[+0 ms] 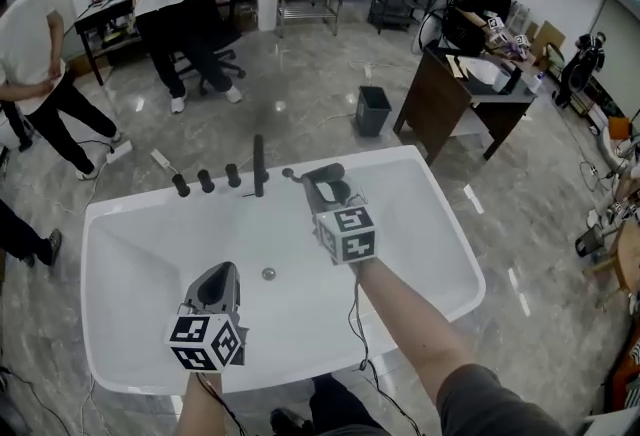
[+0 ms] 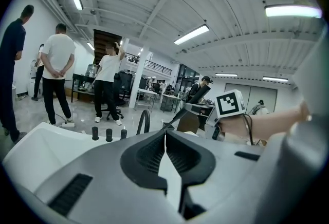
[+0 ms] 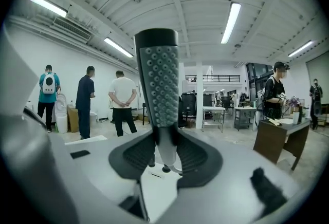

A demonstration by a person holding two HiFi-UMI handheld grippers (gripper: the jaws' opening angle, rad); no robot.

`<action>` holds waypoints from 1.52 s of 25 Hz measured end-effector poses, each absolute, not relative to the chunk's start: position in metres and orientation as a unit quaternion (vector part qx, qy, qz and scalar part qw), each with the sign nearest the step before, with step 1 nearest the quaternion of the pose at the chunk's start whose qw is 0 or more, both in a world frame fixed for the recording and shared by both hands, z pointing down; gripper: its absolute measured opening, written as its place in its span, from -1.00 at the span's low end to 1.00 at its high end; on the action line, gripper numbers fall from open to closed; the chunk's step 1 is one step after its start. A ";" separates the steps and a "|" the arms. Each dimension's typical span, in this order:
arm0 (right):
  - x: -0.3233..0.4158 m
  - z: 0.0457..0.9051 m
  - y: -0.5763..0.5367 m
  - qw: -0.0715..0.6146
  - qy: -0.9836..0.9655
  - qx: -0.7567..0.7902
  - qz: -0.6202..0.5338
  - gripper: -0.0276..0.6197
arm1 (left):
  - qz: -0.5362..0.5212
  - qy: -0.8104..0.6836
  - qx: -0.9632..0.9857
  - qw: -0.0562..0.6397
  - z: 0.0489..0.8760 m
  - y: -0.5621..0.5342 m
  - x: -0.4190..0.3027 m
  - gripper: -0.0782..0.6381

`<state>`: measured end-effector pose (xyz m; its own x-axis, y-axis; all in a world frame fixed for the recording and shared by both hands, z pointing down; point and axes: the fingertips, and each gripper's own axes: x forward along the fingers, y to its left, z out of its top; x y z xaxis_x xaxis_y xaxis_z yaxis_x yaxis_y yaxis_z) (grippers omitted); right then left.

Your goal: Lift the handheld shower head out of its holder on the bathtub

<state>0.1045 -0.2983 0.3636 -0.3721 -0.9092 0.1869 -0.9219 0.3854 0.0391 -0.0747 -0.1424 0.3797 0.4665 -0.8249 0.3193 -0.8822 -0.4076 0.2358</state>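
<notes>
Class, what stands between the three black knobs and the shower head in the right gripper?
A tall black spout on the bathtub rim, shown in the head view.

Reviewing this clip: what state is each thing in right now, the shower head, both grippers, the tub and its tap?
Shower head: upright, gripped by its handle, held above the tub.
Right gripper: shut on the shower head.
Left gripper: jaws together, nothing between them.
Bathtub: no water in it.
Tap spout: no water running.
</notes>
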 end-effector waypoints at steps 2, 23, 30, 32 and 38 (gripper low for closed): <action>0.105 0.352 -0.277 0.077 -0.826 0.557 0.037 -0.48 | 0.075 -0.510 0.837 0.183 0.370 -0.127 -0.079 -0.73; 0.097 0.260 -0.033 -0.005 -0.806 0.591 -0.020 -0.48 | 0.054 -0.464 0.870 0.161 0.334 0.019 -0.120 -0.73; 0.090 0.242 0.022 -0.020 -0.783 0.622 -0.008 -0.48 | 0.074 -0.425 0.890 0.146 0.324 0.040 -0.132 -0.73; 0.093 0.242 0.035 -0.025 -0.777 0.629 -0.004 -0.48 | 0.071 -0.421 0.892 0.149 0.323 0.046 -0.132 -0.73; 0.098 0.248 0.067 -0.023 -0.782 0.623 0.003 -0.48 | 0.074 -0.420 0.892 0.152 0.322 0.073 -0.125 -0.73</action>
